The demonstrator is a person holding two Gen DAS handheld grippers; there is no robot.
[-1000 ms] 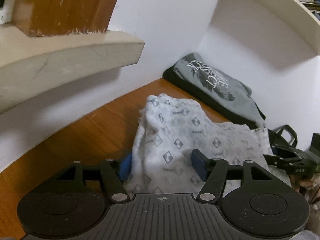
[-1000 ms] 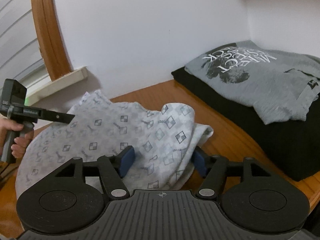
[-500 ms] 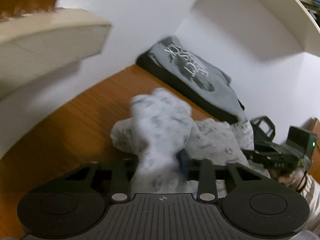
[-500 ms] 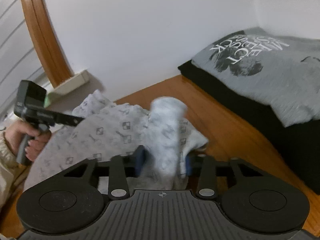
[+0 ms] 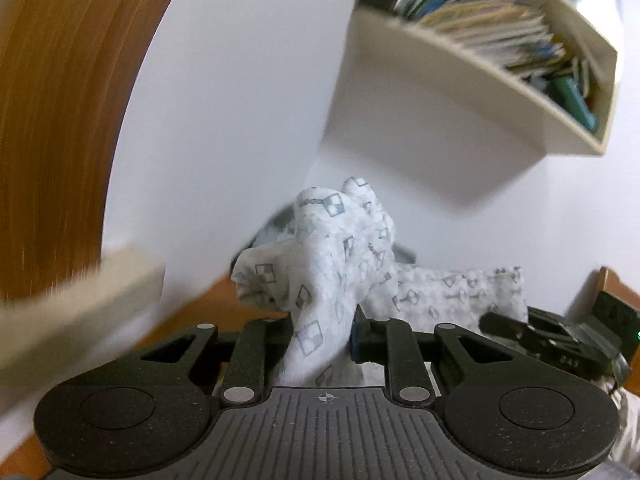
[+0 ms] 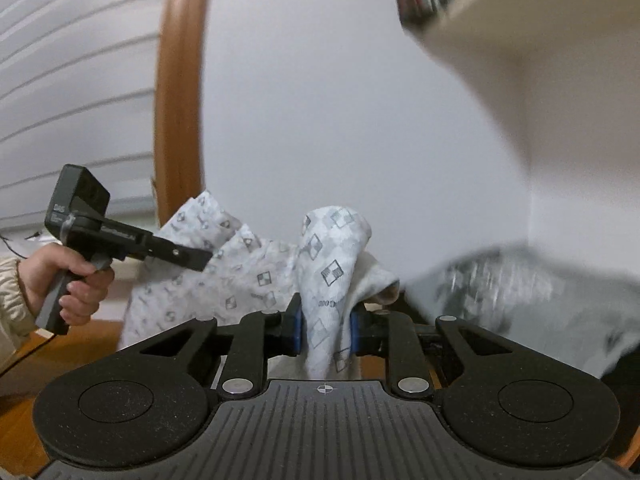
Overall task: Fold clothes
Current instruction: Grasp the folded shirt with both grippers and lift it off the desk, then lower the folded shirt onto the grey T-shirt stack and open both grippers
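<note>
Patterned cloth (image 5: 328,264) above wooden tabletop (image 6: 60,344); white wall (image 6: 340,120), bookshelf (image 5: 480,92) overhead.

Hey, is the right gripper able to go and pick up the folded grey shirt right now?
Probably not as things stand. The right gripper has just closed on a bunch of the white patterned cloth, and the left gripper holds the other end. The grey shirt lies close and unblocked, but the cloth must be released first.

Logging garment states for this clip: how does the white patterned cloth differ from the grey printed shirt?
The white patterned cloth is bunched and pinched by both tools, left tool and right tool; the grey printed shirt is held by neither. The cloth carries small diamond motifs; the shirt shows a blurred dark print. Both are soft garments.
</note>
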